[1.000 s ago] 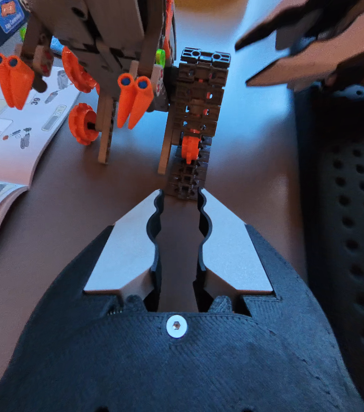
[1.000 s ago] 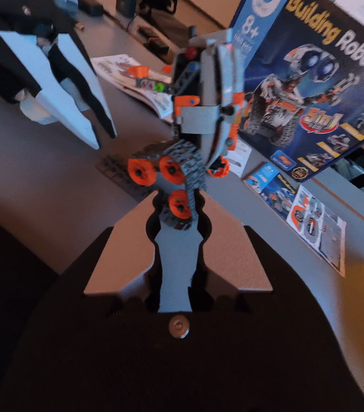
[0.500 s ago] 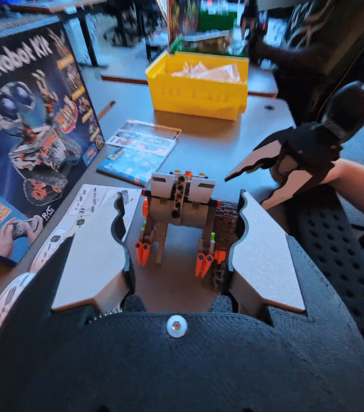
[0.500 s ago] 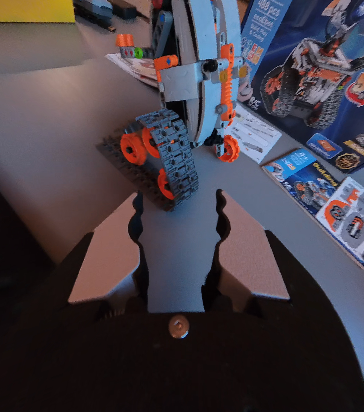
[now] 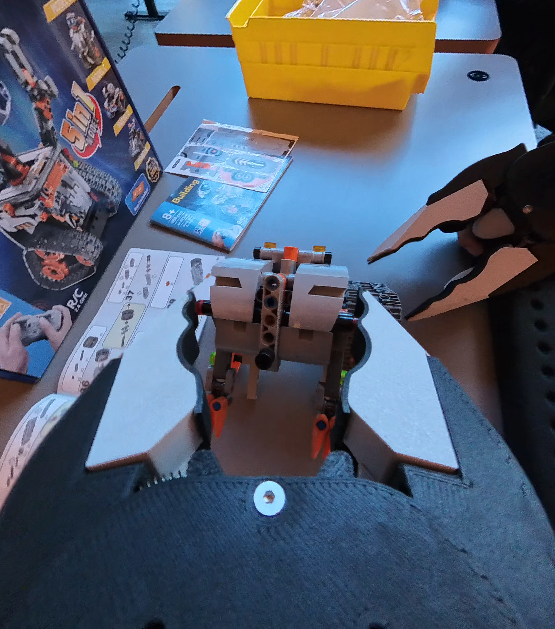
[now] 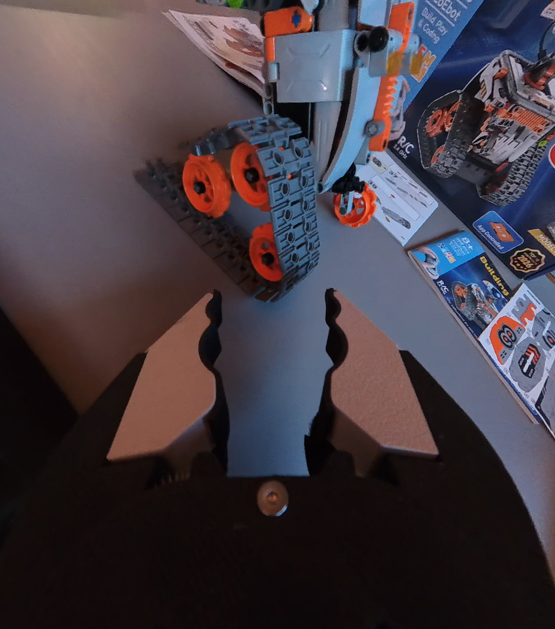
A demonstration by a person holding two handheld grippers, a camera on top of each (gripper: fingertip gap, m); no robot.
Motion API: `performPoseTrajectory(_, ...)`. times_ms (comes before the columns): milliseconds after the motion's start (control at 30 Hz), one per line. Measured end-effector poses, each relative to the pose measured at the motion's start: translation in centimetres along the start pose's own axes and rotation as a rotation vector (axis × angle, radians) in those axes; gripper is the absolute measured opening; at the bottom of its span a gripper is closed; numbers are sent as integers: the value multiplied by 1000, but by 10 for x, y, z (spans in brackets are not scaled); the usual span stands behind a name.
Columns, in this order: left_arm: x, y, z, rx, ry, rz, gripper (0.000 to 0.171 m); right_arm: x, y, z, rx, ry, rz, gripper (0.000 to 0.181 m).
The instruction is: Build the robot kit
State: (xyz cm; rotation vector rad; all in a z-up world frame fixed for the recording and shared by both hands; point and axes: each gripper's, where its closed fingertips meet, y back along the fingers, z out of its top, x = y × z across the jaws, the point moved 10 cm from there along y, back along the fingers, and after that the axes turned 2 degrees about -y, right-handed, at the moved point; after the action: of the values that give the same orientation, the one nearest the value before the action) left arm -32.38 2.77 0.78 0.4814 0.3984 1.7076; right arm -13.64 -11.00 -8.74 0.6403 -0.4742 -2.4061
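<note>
1. Grey surface (image 5: 354, 163) fills both views. A yellow bin (image 5: 330, 75) sits at the top of the left wrist view and a big printed box (image 5: 48, 153) stands on the left.
2. The toy robot (image 5: 303, 340), built of grey and orange bricks, stands on thin legs in the middle of the left wrist view, beside an open instruction booklet (image 5: 140, 306).
3. My left tongs (image 5: 275, 295) are spread wide and straddle the robot's body, one finger on each side. Both tips sit close to the black pins that stick out of its flanks. I cannot tell whether either one touches.
4. My right tongs (image 6: 272, 292) are parted to a medium gap and hold nothing. Their tips stop just short of the robot's grey track (image 6: 289, 204) with its orange wheels.
5. From the left wrist view, the right tongs (image 5: 388, 290) sit at the right of the frame, near the robot but apart from it.
6. A loose strip of track (image 6: 201, 221) lies flat beside the wheels.
7. My judgement is that the robot is top-heavy on those legs and its bricks look easy to knock loose. Flat grey panels would take pressure better than the pins.
</note>
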Motion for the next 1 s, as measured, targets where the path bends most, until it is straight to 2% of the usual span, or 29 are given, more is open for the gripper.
performPoseTrajectory(133, -5, 9, -3, 43, 55, 83, 91, -5, 0, -1, -13, -61, 29, 64)
performPoseTrajectory(233, -12, 15, -5, 60, 111, 164, 91, -9, -5, 0, 3, -104, 90, 68)
performPoseTrajectory(367, -25, 19, -5, 84, 159, 256, 91, -18, -15, 6, -51, -159, 189, 72)
performPoseTrajectory(533, -33, 19, -6, 74, 184, 298, 91, -26, -28, 8, -32, -229, 284, 71)
performPoseTrajectory(667, -34, 19, -6, 66, 192, 303, 91, -28, -31, 9, -28, -217, 233, 51)
performPoseTrajectory(800, -34, 18, -6, 64, 195, 309, 91, -21, -31, 11, -6, -160, 190, 40)
performPoseTrajectory(1000, -35, 17, -6, 61, 199, 319, 91, -11, -34, 12, 36, 23, 93, 42)
